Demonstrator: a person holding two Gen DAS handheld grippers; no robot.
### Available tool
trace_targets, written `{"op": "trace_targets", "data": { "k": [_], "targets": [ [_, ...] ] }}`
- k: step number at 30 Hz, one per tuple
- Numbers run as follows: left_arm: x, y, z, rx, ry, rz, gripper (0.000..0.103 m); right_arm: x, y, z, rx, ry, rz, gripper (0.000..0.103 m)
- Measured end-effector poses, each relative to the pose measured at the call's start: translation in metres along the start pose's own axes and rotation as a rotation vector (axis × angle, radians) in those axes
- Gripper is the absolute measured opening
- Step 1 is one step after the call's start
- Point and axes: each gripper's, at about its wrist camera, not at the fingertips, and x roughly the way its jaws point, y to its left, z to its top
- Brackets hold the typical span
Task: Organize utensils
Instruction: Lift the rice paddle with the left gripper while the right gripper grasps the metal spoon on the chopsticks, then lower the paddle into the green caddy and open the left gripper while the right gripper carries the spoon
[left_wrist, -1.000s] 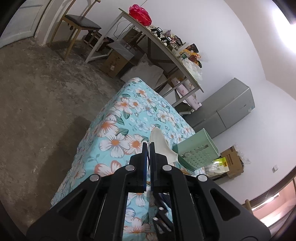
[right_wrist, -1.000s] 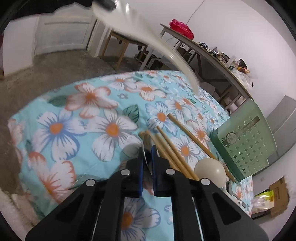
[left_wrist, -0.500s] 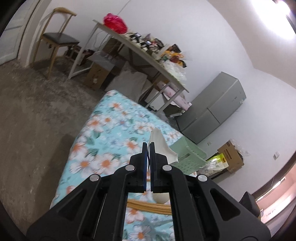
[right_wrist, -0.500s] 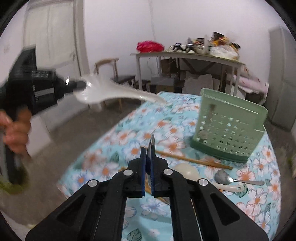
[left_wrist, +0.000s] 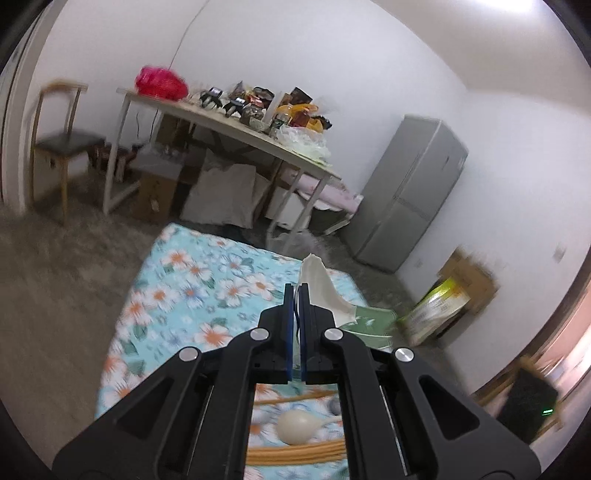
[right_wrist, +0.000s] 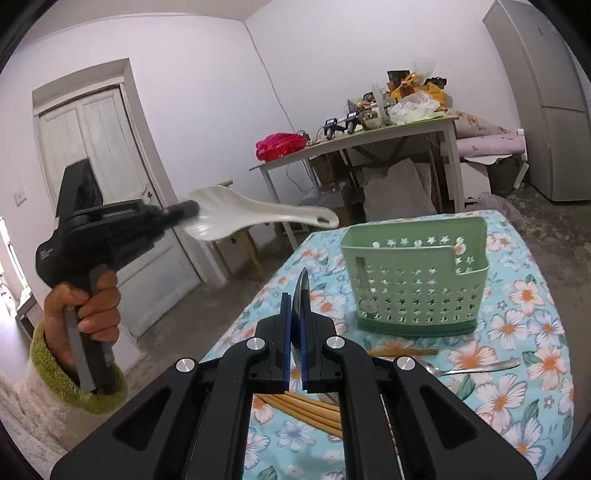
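**A:** You are holding both utensils up in the air at once. Your left gripper is pinching the white ceramic spoon by its bowl, with the handle pointing out towards the green basket. Your right gripper is pressed together on the bowl of a metal spoon, which is sticking up edge-on from between the jaws, on the near side of the basket.

**B:** So which step are you working on?

**A:** By my reading, you are carrying the two spoons across to the basket, which is standing upright on the floral bench. Neither spoon is over its open top yet.

**B:** And what is waiting behind?

**A:** The wooden chopsticks are lying in front of the basket, a second metal spoon is lying just in front of it, and a pale round-bowled spoon is resting beside the chopsticks.

**B:** What is the next move asking of you?

**A:** You are probably needing to bring each spoon above the basket's rim and tip it handle-down before letting go. Feeding them in one at a time should keep the two grippers from crowding each other.
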Motion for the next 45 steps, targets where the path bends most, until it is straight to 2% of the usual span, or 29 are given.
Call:
{"op": "trace_targets", "data": {
  "k": [5, 12, 18, 21, 23, 26, 28, 30, 34, 40, 45],
  "targets": [
    [0.022, -0.041, 0.011, 0.204, -0.01, 0.084, 0.001, -0.002, -0.014, 0.0, 0.026, -0.001, 0.002, 0.004],
    [0.052, -0.078, 0.017, 0.425, 0.017, 0.176, 0.001, 0.008, -0.025, 0.002, 0.043, 0.018, -0.008, 0.004],
    [0.092, -0.11, 0.012, 0.634, 0.093, 0.253, 0.001, 0.014, -0.036, 0.004, 0.064, 0.026, -0.016, 0.004],
    [0.117, -0.123, 0.005, 0.728, 0.154, 0.284, 0.001, 0.014, -0.039, 0.004, 0.07, 0.027, -0.026, 0.004],
    [0.134, -0.13, -0.001, 0.774, 0.219, 0.277, 0.003, 0.011, -0.042, 0.007, 0.076, 0.02, -0.039, 0.004],
    [0.152, -0.13, -0.005, 0.742, 0.295, 0.229, 0.008, 0.008, -0.051, 0.01, 0.091, 0.007, -0.056, 0.004],
    [0.158, -0.122, -0.001, 0.669, 0.315, 0.185, 0.02, 0.004, -0.058, 0.015, 0.103, -0.003, -0.071, 0.004],
    [0.157, -0.116, 0.003, 0.597, 0.299, 0.129, 0.032, 0.0, -0.063, 0.019, 0.11, -0.013, -0.085, 0.004],
    [0.144, -0.1, 0.011, 0.447, 0.244, 0.044, 0.038, -0.012, -0.079, 0.035, 0.132, -0.047, -0.081, 0.004],
    [0.115, -0.066, 0.011, 0.262, 0.18, -0.011, 0.042, -0.035, -0.091, 0.08, 0.109, -0.165, -0.024, 0.004],
    [0.086, -0.035, -0.005, 0.195, 0.127, 0.008, 0.054, -0.045, -0.101, 0.121, 0.083, -0.26, 0.056, 0.004]
  ]
}}
